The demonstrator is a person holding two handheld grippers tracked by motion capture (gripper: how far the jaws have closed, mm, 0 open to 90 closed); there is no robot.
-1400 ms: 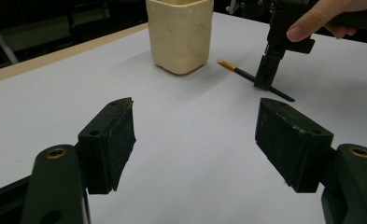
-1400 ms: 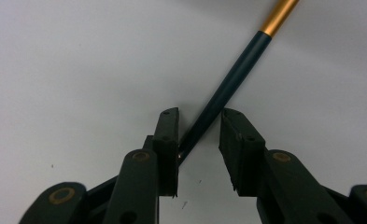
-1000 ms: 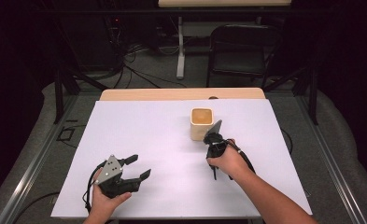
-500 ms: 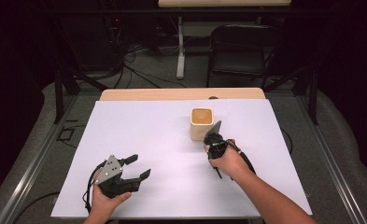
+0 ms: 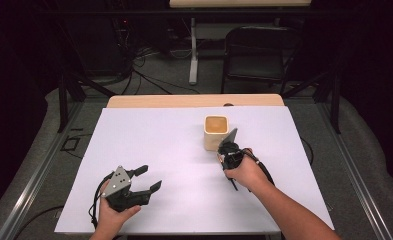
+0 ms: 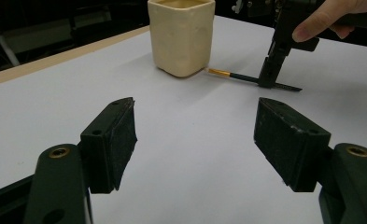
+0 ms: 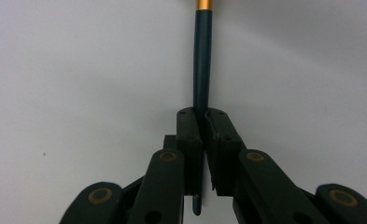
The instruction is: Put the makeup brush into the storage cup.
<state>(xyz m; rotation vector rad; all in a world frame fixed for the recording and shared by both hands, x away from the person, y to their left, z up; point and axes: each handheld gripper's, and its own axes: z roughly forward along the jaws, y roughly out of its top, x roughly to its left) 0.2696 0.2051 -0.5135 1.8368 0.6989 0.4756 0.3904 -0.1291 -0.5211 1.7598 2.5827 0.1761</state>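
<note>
A thin dark brush [image 7: 201, 60] with a gold band is clamped between the closed fingers of the right gripper [image 7: 203, 128], and it is laid low on the white table [image 5: 174, 145] with its gold end just beside the base of the cream square cup [image 6: 181, 35]. The right gripper [image 5: 230, 150] is seen just in front of the cup [image 5: 216, 132]. Well apart from the cup, toward the table's near left corner, the left gripper [image 5: 143, 179] is held with its fingers [image 6: 113, 140] spread wide around nothing.
</note>
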